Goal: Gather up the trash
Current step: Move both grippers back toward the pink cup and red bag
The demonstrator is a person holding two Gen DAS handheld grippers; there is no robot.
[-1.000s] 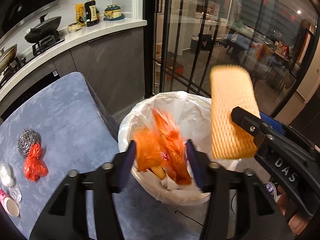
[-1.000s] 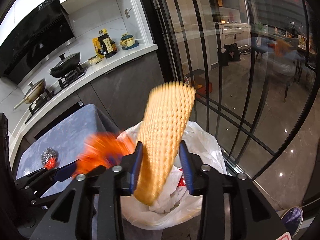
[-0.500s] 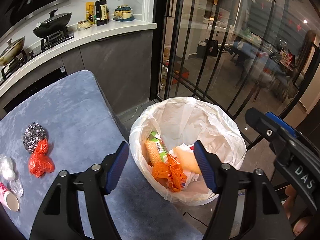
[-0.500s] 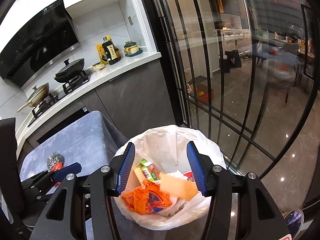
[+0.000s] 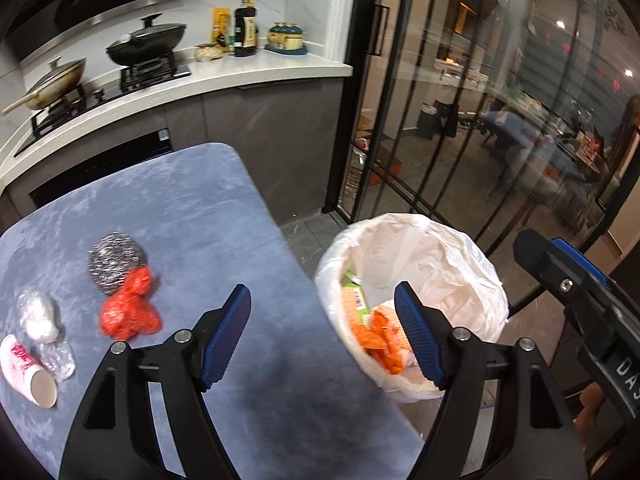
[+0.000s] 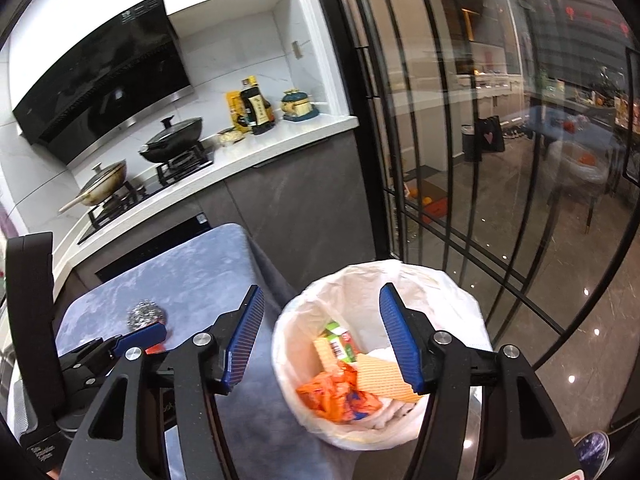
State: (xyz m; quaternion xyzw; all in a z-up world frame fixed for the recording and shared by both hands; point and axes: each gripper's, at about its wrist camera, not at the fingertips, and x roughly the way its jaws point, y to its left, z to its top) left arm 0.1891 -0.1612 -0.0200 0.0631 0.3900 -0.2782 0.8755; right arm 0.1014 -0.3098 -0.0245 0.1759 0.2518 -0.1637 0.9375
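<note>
White liner hides much of the bin (image 6: 460, 292); an orange bag (image 6: 332, 394) and foam sleeve (image 6: 382, 376) lie inside, partly masked. Both the left tongs (image 5: 322, 332) and right tongs (image 6: 320, 340) are opening, empty. At ten o'clock on the bench (image 5: 192, 208), a red bag (image 5: 128, 312) overlaps a scourer (image 5: 114, 260).

The bin (image 5: 416, 308)'s near rim and part of its trash sit hidden behind the left gripper's right finger (image 5: 420, 340). In the right wrist view, the steel scourer (image 6: 145, 314) is partly covered; the bottle (image 6: 258, 108) label is unreadable.
</note>
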